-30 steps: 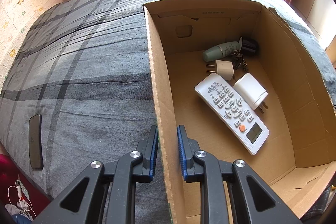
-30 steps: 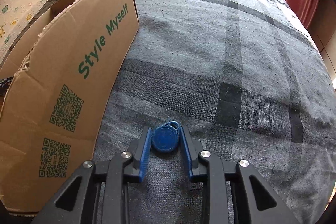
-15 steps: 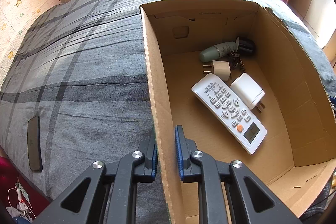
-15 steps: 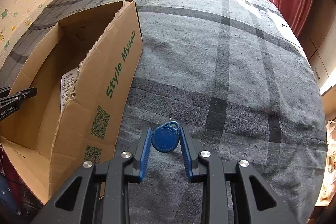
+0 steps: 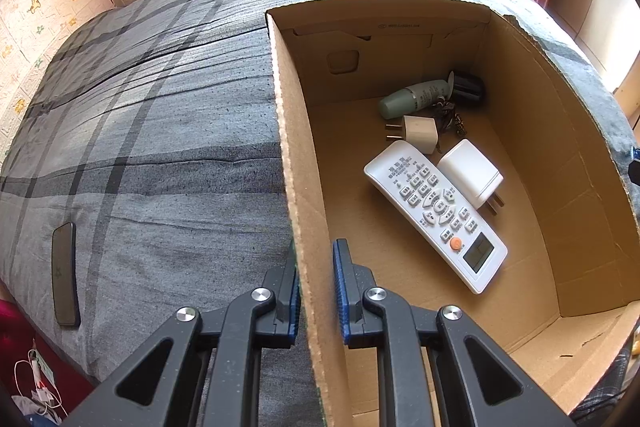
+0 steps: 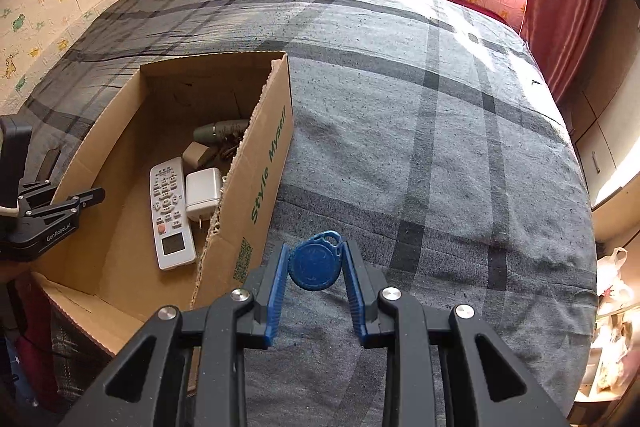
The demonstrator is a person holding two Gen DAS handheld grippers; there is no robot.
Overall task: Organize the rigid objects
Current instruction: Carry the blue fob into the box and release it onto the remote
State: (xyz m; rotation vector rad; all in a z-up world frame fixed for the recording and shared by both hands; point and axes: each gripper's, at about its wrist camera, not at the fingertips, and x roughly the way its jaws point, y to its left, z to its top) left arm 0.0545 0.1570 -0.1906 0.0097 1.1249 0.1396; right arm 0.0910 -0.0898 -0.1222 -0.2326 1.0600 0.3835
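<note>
A: What is hard to see here?

B: In the cardboard box (image 5: 520, 131), far corner: a dark thing behind the green bottle (image 5: 416, 97), and a small tangle w/ a chain beside it. I cannot tell what they are. The remote's button labels are too small to read.

A: Count pls?

B: In box: 1 white remote (image 5: 436, 211), 2 white plug adapters, 1 bottle. On the bed (image 6: 440, 131): 1 dark flat thing near the left edge, maybe a phone.

A: Any writing?

B: "Style Myself" in green on the box side, plus QR codes. "GenRobot.AI" on the left tool (image 5: 316, 291).

A: And the tools?

B: Left tool is clenched on the box's left wall. Right tool (image 6: 316, 269) grasps 1 blue key fob (image 6: 314, 265), above the bed, just right of the box.
</note>
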